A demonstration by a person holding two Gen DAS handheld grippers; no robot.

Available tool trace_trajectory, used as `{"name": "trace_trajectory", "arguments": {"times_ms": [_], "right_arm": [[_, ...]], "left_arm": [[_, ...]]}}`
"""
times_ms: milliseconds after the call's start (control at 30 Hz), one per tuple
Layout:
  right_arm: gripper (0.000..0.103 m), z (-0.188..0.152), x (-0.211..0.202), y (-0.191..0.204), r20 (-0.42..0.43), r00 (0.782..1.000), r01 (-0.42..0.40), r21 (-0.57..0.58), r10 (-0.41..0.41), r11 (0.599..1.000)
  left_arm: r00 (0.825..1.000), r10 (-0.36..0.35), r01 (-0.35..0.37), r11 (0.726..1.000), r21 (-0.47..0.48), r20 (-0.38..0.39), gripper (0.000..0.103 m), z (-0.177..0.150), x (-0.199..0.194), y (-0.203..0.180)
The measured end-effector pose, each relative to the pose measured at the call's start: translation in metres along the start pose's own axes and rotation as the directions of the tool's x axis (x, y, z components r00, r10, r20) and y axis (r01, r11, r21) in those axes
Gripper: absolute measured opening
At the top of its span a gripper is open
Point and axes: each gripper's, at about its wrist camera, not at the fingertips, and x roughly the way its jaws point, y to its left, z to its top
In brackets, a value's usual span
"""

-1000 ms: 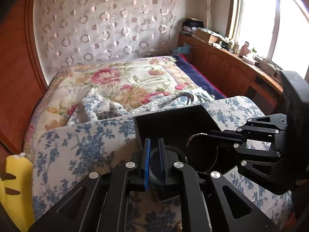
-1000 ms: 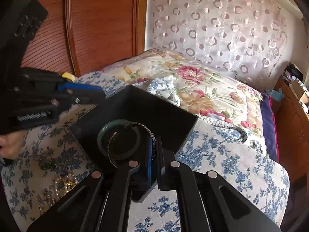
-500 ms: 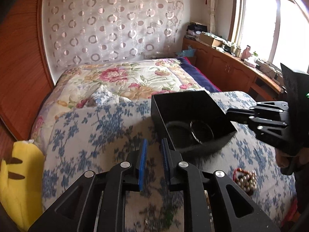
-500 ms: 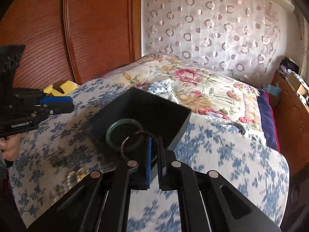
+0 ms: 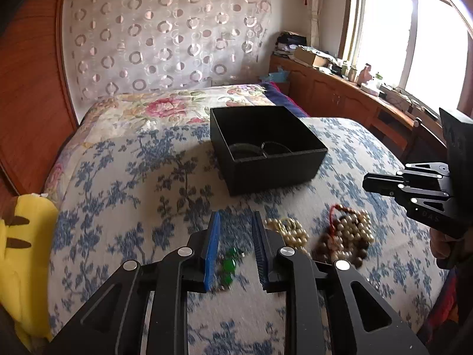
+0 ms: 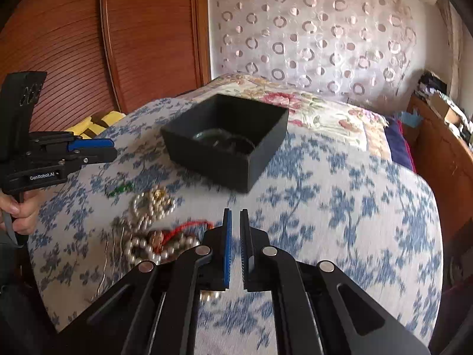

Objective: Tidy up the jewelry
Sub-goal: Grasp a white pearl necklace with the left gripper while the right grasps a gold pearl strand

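Note:
A black open box sits on the blue-flowered quilt and holds a green bangle and a thin bracelet. Loose jewelry lies in front of it: a green bead piece, a pearl strand and a beaded bracelet with red cord. My left gripper is open, its fingers on either side of the green piece, just above it. My right gripper is narrowly open and empty, to the right of the beaded bracelet.
A yellow plush toy lies at the quilt's left edge. A flowered bedspread stretches behind the box to a wooden headboard. Wooden cabinets stand under the window on the right.
Both grippers have pulled back from the box toward the near side of the quilt. The thin bracelet now lies in the box. The left gripper has opened wider over the green piece.

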Motion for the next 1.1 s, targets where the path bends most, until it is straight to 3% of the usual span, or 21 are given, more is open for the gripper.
{"name": "trace_trajectory", "arguments": {"times_ms": [400,533,633,767,833,900,933,1100], "right_arm": [[0.016,-0.025,0.002,0.001,-0.043,0.998,-0.053,0.041,0.054,0.998],[0.031,-0.023,0.012,0.005,-0.06,0.996,-0.067,0.04,0.07,0.997],[0.035,-0.02,0.018,0.003,-0.074,0.994,-0.077,0.059,0.082,0.995],[0.035,-0.022,0.024,0.001,-0.084,0.99,-0.102,0.088,0.109,0.991],[0.022,-0.022,0.023,0.002,-0.081,0.989,-0.116,0.089,0.123,0.989],[0.019,-0.022,0.02,0.004,-0.074,0.99,-0.112,0.077,0.118,0.991],[0.01,-0.023,0.018,0.005,-0.072,0.991,-0.108,0.064,0.112,0.992],[0.009,-0.018,0.001,0.002,-0.019,0.997,-0.077,0.052,0.078,0.996]], "left_arm": [[0.999,-0.014,0.015,1.0,0.016,-0.046,0.021,-0.023,0.0,-0.011],[0.999,-0.016,0.017,1.0,0.015,-0.049,0.021,-0.023,0.002,-0.011],[0.999,-0.017,0.018,1.0,0.014,-0.051,0.021,-0.023,0.002,-0.011],[0.998,-0.021,0.022,1.0,0.008,-0.059,0.021,-0.025,0.006,-0.01],[0.998,-0.023,0.023,1.0,0.004,-0.065,0.021,-0.026,0.008,-0.009],[0.997,-0.025,0.025,1.0,0.001,-0.073,0.021,-0.026,0.012,-0.009],[0.997,-0.025,0.025,1.0,0.002,-0.076,0.022,-0.026,0.013,-0.009],[0.994,-0.031,0.032,0.999,0.01,-0.101,0.029,-0.023,0.025,-0.011]]}}
